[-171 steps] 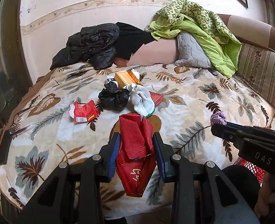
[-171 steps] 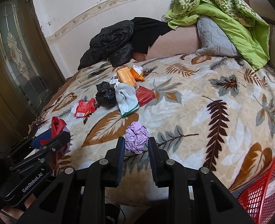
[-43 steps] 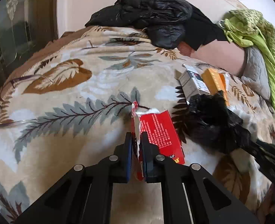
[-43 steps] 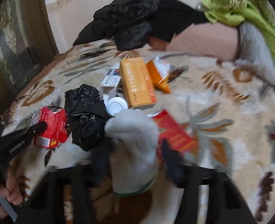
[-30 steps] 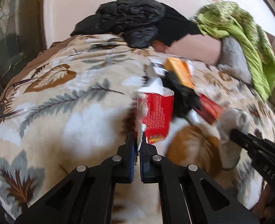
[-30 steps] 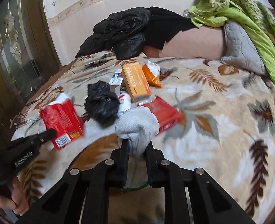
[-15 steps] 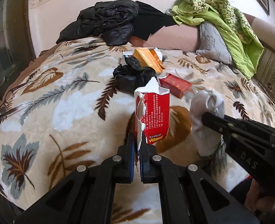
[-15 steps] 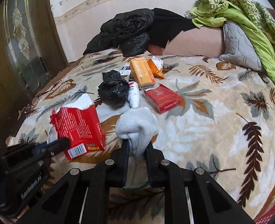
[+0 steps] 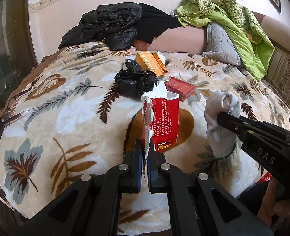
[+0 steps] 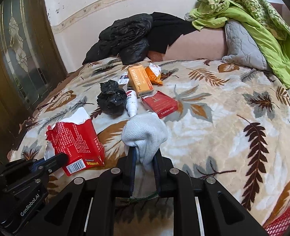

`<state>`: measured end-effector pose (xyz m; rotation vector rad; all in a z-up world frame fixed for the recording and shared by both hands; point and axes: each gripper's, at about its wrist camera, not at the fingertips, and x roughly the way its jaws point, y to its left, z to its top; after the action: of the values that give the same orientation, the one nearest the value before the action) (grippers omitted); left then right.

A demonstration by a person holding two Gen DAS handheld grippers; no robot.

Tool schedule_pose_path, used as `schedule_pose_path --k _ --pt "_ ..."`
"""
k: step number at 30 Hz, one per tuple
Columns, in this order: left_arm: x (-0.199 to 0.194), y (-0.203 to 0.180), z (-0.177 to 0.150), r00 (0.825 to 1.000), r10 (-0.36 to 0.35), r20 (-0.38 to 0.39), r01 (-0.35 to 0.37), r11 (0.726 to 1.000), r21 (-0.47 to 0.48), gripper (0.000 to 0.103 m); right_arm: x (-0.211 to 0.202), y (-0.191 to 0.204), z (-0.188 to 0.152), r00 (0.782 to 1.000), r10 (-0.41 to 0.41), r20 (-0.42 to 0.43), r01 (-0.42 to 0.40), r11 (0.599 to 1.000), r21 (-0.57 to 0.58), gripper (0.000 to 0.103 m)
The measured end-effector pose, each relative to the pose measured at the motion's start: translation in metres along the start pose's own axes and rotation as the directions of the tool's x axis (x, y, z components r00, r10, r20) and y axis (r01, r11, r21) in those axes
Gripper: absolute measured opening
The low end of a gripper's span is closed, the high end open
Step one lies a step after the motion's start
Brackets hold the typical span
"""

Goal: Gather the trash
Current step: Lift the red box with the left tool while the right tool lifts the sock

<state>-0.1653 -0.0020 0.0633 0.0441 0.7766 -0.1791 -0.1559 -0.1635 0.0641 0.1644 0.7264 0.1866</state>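
Left gripper (image 9: 145,161) clamped on torn red paper carton (image 9: 162,122); right gripper (image 10: 144,163) clamped on grey knitted sock (image 10: 145,133) (both lifted). Left on bed: crumpled black plastic bag (image 10: 111,100), orange box (image 10: 140,80), red flat pack (image 10: 160,104), far.

Bed (image 10: 233,137): bears all loose items.
Crumpled bag (image 10: 111,100): left of bottle (image 10: 131,102).
Flat pack (image 10: 160,103): right of bottle.
Long box (image 10: 140,79): behind bottle; pouch (image 10: 153,73) at its right.
Jacket (image 10: 123,37): rear, against wall.
Basket (image 10: 282,220): off bed's near right corner.
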Motion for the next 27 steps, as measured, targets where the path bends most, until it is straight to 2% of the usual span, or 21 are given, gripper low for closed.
schedule_pose_path --k 17,27 --pt "-0.012 -0.022 0.002 0.999 -0.014 0.031 0.012 0.998 0.058 0.004 -0.024 -0.011 -0.009 1.0 0.003 0.012 -0.003 0.998 0.059 0.017" --pt "-0.014 -0.028 0.004 0.999 -0.031 0.042 0.028 0.997 0.072 0.004 -0.037 -0.011 -0.01 0.993 -0.12 0.013 0.12 0.992 0.026 0.017"
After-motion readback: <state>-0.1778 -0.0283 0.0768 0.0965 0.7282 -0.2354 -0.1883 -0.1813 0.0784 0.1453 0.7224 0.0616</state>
